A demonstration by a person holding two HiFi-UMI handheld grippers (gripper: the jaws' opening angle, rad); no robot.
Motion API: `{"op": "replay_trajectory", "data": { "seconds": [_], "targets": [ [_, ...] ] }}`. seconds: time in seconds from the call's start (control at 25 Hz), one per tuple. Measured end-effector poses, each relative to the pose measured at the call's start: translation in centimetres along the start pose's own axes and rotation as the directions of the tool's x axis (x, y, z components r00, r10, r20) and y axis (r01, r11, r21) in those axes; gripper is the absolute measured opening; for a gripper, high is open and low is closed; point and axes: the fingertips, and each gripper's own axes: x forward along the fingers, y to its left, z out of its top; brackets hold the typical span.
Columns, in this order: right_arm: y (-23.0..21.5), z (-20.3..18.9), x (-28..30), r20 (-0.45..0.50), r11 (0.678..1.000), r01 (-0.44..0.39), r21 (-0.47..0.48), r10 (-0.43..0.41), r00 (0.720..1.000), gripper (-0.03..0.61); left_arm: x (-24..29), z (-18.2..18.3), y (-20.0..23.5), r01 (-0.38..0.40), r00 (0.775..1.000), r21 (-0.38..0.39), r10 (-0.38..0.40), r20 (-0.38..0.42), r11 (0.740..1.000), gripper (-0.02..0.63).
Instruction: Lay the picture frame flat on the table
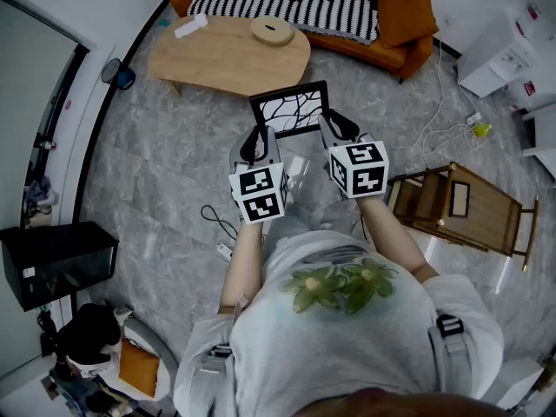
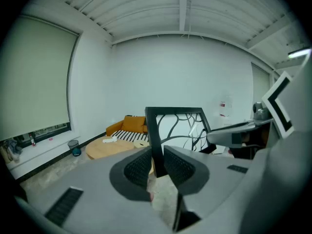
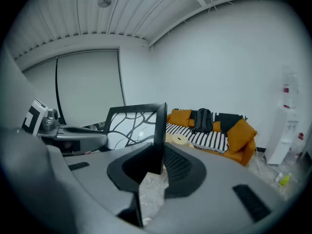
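The black picture frame (image 1: 291, 111), with a branch drawing on white, hangs in the air over the grey floor, held between both grippers. My left gripper (image 1: 258, 139) is shut on its left edge, and my right gripper (image 1: 335, 129) is shut on its right edge. In the left gripper view the frame (image 2: 176, 125) stands upright with its side bar pinched between the pads of my left gripper (image 2: 157, 162). The right gripper view shows the frame (image 3: 137, 125) gripped the same way by my right gripper (image 3: 158, 161). The oval wooden table (image 1: 221, 63) lies farther ahead, apart from the frame.
On the table sit a round wooden disc (image 1: 272, 29) and a white object (image 1: 191, 26). An orange sofa (image 1: 387, 20) with a striped cover stands behind it. A wooden rack (image 1: 460, 205) stands at right, a black box (image 1: 54, 263) at left, and a cable (image 1: 217, 220) lies on the floor.
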Motion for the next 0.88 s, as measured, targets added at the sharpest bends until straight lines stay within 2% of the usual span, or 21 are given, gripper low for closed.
{"op": "replay_trajectory", "data": {
  "seconds": [0.56,0.88],
  "targets": [
    [1.4,-0.7,2.5,0.003,1.000,0.025,-0.002,-0.025,1.000,0.077,1.2,-0.9,2.6,0.003,1.000,0.004,-0.003,-0.007,1.000,0.089],
    [2.4,1.1,5.6,0.011,0.999,0.050,0.008,-0.050,0.999,0.077,3.5,0.5,5.5,0.025,1.000,0.004,-0.025,-0.005,1.000,0.089]
  ]
}}
